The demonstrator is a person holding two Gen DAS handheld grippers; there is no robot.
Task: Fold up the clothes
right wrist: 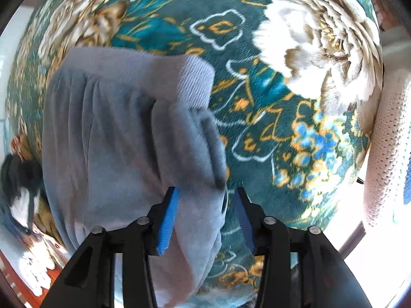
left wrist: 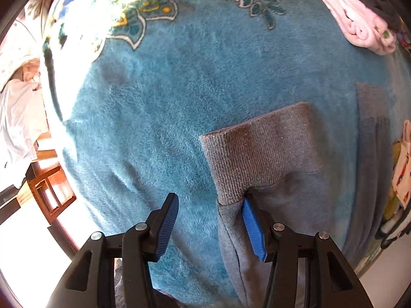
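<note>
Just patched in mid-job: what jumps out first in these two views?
A grey garment lies on a teal floral blanket; its ribbed cuff sits just ahead of the open left tool. The open right tool straddles the garment's edge near its ribbed band. A big cream flower is printed at upper right of the right view, and folded pink cloth lies at upper right of the left view.

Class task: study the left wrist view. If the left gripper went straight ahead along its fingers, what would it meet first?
Most likely the teal blanket: the left gripper is open over bare plush. The grey garment's ribbed cuff lies just off line, by the right-side finger. Depth is uncertain.
</note>
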